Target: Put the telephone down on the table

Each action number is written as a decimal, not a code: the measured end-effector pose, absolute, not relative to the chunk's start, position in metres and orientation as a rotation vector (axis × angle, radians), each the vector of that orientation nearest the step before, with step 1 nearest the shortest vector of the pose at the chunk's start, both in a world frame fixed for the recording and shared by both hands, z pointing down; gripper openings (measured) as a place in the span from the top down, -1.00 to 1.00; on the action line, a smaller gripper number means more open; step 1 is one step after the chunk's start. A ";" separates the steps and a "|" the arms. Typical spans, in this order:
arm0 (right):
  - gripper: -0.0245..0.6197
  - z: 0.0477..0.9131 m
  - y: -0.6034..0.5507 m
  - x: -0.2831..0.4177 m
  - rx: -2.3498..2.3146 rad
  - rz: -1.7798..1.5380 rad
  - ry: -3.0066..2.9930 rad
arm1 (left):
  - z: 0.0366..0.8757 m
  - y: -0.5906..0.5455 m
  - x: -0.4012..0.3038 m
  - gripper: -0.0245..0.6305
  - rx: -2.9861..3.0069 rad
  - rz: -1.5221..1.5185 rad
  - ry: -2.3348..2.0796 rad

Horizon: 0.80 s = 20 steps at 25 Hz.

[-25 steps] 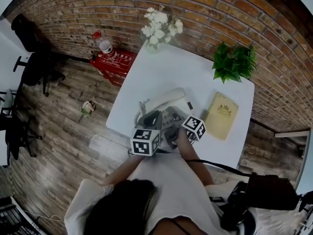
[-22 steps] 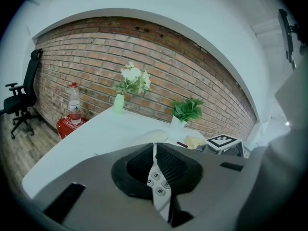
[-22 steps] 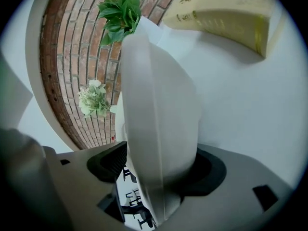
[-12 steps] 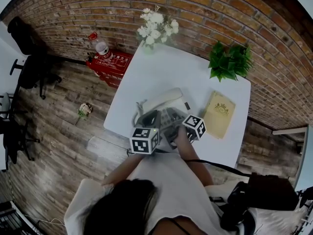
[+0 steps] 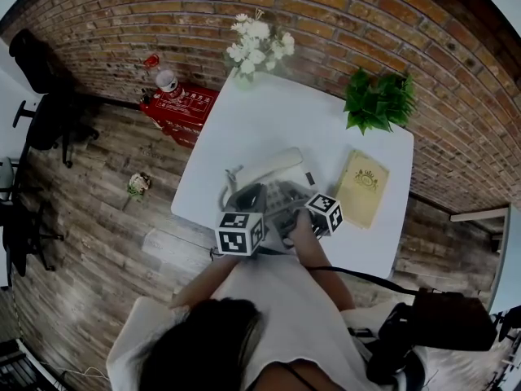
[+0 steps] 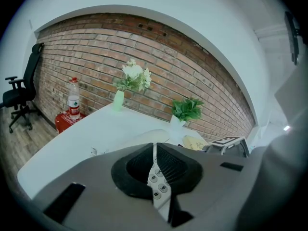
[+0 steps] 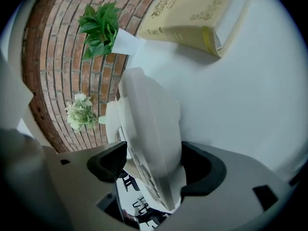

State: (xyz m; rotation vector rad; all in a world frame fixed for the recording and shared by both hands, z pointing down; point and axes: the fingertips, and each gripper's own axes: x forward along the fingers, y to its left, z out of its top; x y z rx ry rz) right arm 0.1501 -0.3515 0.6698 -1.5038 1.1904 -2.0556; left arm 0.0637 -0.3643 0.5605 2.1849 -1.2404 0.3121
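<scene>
Telephone (image 5: pixel 269 168) by the table's (image 5: pixel 277 116) front edge, pinched in left gripper (image 6: pixel 155 174) and right gripper (image 7: pixel 154 163) jaws.

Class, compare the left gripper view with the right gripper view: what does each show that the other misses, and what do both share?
Only the left: a water bottle on a red box, and the telephone's legible keypad digits. Only the right: the book's page edges. Both: the telephone, clamped by left tool and right tool alike, white flowers, green plant, brick wall, white table.
</scene>
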 end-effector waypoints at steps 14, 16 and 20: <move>-0.13 0.670 -0.333 0.151 -1.489 -2.061 1.101 | 0.563 -0.356 0.060 0.80 2.178 0.292 -1.202; -0.13 0.671 -0.331 0.146 -1.479 -2.066 1.107 | 0.564 -0.355 0.059 0.79 2.177 0.294 -1.196; -0.13 0.669 -0.327 0.142 -1.497 -2.054 1.177 | 0.565 -0.352 0.057 0.80 2.181 0.297 -1.184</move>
